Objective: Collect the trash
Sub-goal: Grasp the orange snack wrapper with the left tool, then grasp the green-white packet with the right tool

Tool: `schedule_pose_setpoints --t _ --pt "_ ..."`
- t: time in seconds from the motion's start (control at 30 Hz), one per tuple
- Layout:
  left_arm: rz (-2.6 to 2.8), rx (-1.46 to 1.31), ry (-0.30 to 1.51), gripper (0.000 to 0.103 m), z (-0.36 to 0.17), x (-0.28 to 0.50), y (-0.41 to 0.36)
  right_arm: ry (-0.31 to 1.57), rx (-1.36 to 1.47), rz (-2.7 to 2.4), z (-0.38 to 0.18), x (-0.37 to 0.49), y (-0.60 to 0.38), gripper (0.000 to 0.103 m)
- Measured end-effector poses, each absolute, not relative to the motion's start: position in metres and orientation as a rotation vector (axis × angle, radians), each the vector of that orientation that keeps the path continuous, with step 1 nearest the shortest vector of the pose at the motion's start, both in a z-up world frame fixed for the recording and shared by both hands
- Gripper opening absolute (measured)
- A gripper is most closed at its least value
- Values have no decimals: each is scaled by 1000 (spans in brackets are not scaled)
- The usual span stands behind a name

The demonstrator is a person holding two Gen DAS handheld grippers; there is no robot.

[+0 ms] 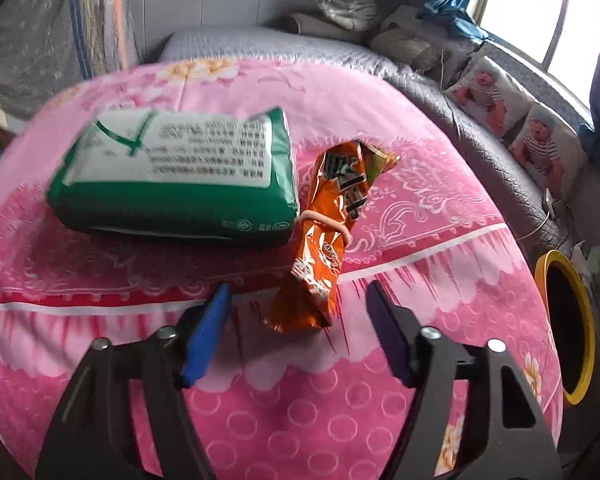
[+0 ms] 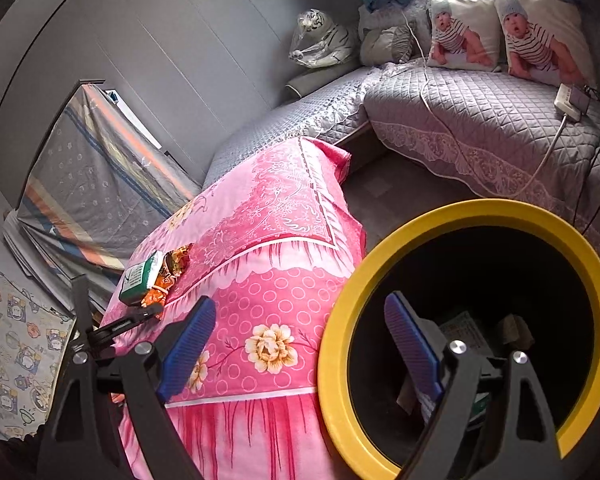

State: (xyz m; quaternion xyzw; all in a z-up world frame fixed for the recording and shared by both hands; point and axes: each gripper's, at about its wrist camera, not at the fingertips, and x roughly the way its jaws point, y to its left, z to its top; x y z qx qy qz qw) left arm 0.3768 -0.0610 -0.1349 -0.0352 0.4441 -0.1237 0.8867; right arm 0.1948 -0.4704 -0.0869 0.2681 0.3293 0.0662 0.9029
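Here, left tool [image 1: 298, 292] gapes around orange wrapper [image 1: 328, 236].

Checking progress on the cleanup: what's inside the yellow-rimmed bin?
In the right wrist view, the yellow-rimmed bin holds a green-and-white printed pack and a brownish scrap. The right tool covers part of the opening, and the rest is too dark to read.

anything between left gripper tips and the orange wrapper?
No. In the left wrist view, the open left gripper brackets the near end of the crinkled orange snack wrapper; only bare pink floral bedspread shows in the gap.
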Motion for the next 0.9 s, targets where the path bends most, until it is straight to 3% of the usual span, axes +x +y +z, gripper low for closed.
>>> schedule_pose_setpoints --t 0.07,0.1,0.13,0.23,0.5,0.9 --pt "-242 -54 920 51 -138 381 -62 684 552 140 -88 196 -469 83" --pt "-241 -42 912 32 -137 381 -62 684 550 144 -87 196 -468 83" --pt "-243 -39 910 20 -136 380 -63 681 545 150 -86 195 -467 83" --pt "-262 -11 897 11 -131 371 -65 662 516 176 -80 192 -463 83" --pt "-385 -53 822 9 -94 319 -47 629 276 399 -47 197 -408 88" --pt "-164 -381 570 10 -61 218 122 666 -348 815 -21 294 -199 90"
